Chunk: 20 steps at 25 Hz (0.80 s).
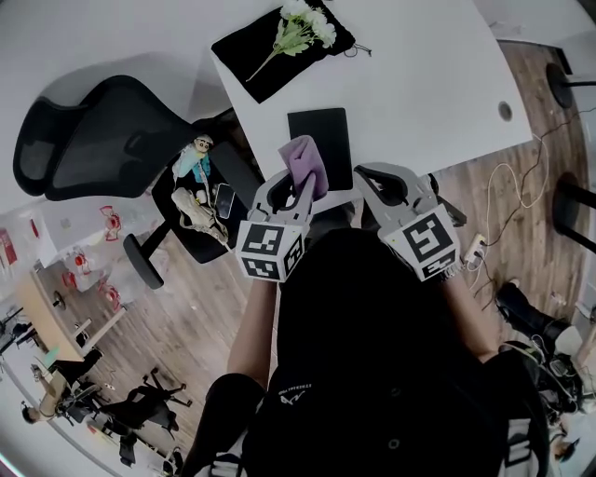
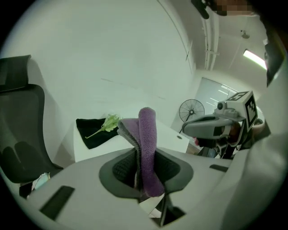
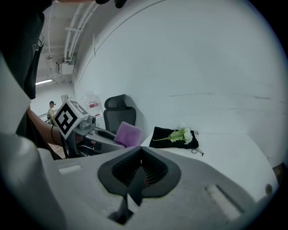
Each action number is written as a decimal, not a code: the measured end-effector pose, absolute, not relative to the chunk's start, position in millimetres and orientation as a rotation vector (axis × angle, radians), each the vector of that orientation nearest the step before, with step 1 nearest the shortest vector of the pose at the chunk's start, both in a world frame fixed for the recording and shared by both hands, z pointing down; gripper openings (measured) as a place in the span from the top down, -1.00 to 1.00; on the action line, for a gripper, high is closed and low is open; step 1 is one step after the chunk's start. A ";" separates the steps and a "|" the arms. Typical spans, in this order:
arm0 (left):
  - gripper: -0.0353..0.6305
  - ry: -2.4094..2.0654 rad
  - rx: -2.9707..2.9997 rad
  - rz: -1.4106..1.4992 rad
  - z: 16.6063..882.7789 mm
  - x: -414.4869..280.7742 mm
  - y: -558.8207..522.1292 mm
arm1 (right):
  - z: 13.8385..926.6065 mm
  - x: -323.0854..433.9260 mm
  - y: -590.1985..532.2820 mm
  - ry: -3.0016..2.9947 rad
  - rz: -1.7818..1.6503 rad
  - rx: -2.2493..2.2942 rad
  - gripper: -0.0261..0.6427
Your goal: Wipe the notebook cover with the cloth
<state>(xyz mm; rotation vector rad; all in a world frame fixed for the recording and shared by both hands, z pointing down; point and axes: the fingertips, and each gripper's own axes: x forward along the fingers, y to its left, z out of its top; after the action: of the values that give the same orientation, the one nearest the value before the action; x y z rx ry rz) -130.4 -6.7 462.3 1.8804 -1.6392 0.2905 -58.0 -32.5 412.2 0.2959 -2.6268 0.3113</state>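
Left claw [image 1: 293,194] clamped on purple cloth [image 1: 305,160], which stood up from jaws. Right claw [image 1: 380,183] closed, empty. Notebook [image 1: 321,130] lay flat on white surface [image 1: 419,84], just ahead between claws, long axis running away from person; left claw nearer.

Head view steeply down; gripper views low, sharing flowers [image 3: 182,134].

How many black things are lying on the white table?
2: black fabric pouch, far corner, under white flowers; black notebook, near edge.
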 end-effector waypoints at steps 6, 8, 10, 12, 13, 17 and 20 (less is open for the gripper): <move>0.63 -1.681 1.980 0.249 439.6 -112.1 -13.9 | 416.0 -48.0 -36.9 -2.626 0.343 0.342 0.90; 0.63 -1.698 2.012 0.243 433.8 -107.9 -18.2 | 415.7 -42.8 -40.0 -2.629 0.354 0.366 0.90; 0.63 -1.725 2.044 0.234 424.3 -105.0 -23.6 | 413.8 -38.2 -43.2 -2.633 0.357 0.381 0.90; 0.64 -1.751 2.067 0.222 412.7 -104.1 -28.5 | 410.5 -35.7 -45.6 -2.645 0.339 0.383 0.91; 0.63 -1.759 2.076 0.212 407.2 -103.8 -30.8 | 408.7 -34.8 -47.1 -2.654 0.319 0.380 0.90; 0.64 -1.773 2.100 0.194 391.9 -103.7 -38.1 | 400.9 -26.6 -57.2 -2.642 0.307 0.437 0.90; 0.64 -1.796 2.118 0.182 382.5 -104.5 -39.7 | 389.8 -19.1 -65.1 -2.673 0.295 0.468 0.91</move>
<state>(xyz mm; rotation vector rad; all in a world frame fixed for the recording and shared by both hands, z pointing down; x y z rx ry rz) -104.5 -39.7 382.5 2.1177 -1.7960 0.1817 -19.1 -65.1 389.8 0.4685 -2.6726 0.2950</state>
